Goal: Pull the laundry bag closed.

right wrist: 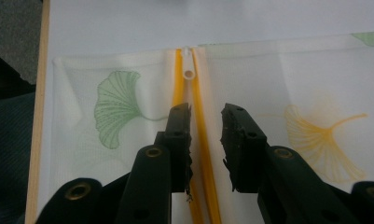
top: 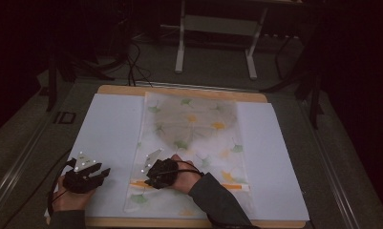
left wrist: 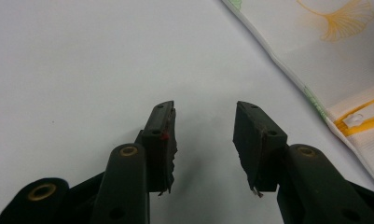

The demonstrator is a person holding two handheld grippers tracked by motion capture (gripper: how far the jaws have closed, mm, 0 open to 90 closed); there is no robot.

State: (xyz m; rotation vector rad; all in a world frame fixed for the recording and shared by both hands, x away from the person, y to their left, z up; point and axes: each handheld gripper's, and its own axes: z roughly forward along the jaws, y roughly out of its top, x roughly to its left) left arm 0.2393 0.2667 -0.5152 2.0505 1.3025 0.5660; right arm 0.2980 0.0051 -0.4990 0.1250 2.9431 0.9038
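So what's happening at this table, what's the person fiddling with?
A person holds a two-jaw tool in each hand over a mesh zip bag printed with ginkgo leaves, lying flat on white sheets on the table. The right gripper hovers with its jaws open over the bag's orange zipper, just short of the white zipper pull. The left gripper waits beside the bag with jaws open and nothing between them.
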